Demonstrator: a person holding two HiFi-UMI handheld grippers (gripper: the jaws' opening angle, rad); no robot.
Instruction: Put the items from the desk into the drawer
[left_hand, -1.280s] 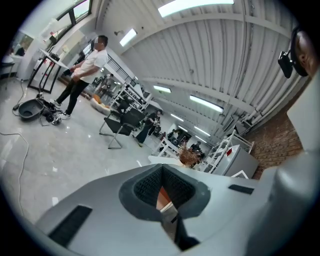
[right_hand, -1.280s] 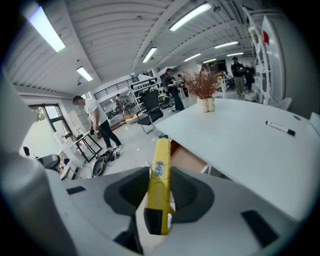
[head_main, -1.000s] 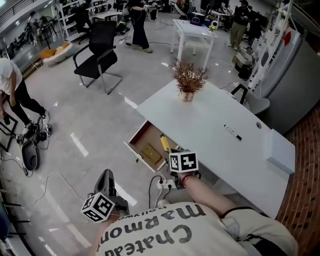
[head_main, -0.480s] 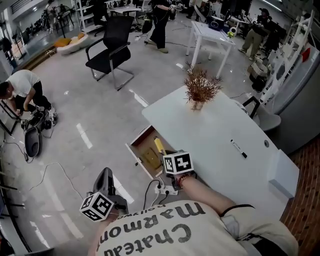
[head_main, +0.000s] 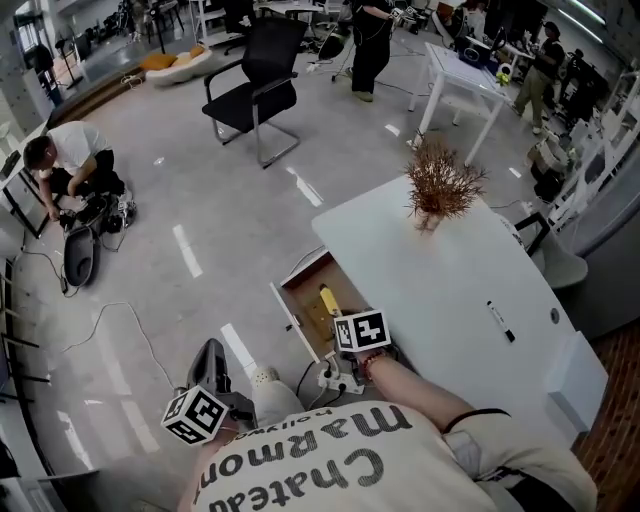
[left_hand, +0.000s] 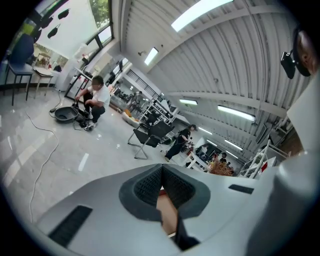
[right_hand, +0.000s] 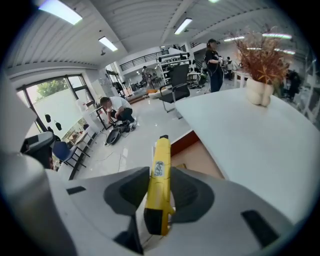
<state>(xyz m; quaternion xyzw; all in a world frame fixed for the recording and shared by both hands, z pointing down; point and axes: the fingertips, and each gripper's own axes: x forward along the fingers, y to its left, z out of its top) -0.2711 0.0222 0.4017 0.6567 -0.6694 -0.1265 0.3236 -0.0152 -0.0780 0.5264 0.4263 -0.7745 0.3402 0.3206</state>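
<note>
My right gripper (right_hand: 160, 196) is shut on a yellow utility knife (right_hand: 159, 170), which sticks out forward between the pads. In the head view the knife (head_main: 328, 301) hangs over the open wooden drawer (head_main: 302, 283) under the white desk's (head_main: 450, 290) near-left corner, with the right gripper (head_main: 342, 318) just behind it. A tan flat item lies in the drawer, mostly hidden. A black marker (head_main: 500, 322) lies on the desk. My left gripper (head_main: 210, 357) is low at the left over the floor, away from the drawer; its pads (left_hand: 150, 184) meet with nothing between them.
A vase of dried twigs (head_main: 437, 190) stands at the desk's far end. A power strip (head_main: 338, 377) and cables lie on the floor by the drawer. A black chair (head_main: 258, 85), a crouching person (head_main: 70, 160) and other people are further off.
The right gripper has sunk with the yellow knife towards the open drawer. The left gripper has dropped slightly. The view has swung, so the desk sits further right.
</note>
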